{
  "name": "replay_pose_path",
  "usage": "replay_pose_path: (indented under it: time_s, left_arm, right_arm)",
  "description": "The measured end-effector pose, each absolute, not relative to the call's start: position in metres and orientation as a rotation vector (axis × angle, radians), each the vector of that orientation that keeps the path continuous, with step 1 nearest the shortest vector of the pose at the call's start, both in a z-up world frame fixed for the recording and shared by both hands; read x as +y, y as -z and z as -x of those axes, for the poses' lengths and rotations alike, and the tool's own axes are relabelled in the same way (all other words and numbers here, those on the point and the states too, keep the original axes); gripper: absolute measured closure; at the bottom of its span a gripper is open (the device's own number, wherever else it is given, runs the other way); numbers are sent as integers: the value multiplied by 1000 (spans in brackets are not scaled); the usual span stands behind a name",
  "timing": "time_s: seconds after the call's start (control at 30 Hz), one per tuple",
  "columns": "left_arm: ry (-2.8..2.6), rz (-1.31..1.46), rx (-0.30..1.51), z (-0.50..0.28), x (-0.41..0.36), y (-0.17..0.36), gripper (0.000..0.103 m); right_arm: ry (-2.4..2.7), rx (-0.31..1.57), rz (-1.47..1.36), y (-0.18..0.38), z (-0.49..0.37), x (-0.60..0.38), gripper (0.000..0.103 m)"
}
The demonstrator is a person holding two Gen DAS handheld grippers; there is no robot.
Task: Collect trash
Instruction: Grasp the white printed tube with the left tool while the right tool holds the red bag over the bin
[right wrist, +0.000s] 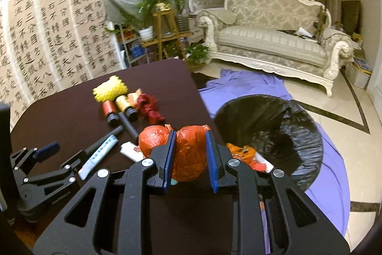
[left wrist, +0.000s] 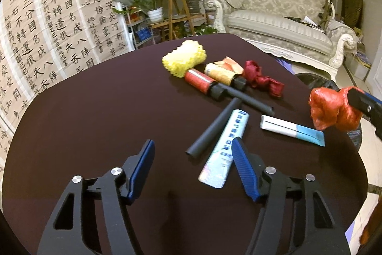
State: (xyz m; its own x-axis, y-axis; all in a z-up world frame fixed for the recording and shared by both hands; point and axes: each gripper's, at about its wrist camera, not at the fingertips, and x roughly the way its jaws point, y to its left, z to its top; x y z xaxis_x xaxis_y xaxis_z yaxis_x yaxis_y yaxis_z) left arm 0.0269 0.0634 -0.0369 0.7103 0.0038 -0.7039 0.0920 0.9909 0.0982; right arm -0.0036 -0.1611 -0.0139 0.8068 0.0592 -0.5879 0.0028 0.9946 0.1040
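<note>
While clamping the crumpled orange bag in the right hand-held gripper beside the black-lined bin, still to clear: tubes, foam, wrappers on tabletop; left hand-held gripper open, empty

Your left gripper and right gripper look alike: matte black slotted linkage arms, round silver screw heads at the pivots, and ribbed blue fingers.
</note>
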Motion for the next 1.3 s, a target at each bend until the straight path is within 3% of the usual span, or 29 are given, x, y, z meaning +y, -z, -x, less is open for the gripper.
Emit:
replay_pose_path:
  time_s: [0.43,0.63,1.3]
  left_arm:
    - [84,-154,879,-42,46,53,55]
    - [132,-138,880,-39,42,53,77]
    - [163,-88,817,-26,49,44,81]
  right_arm:
    - [20,641,-175,29,4,-201,79]
    - [15,644,-196,33,2,-208,79]
    - [18,644,-198,30,1,-212,79]
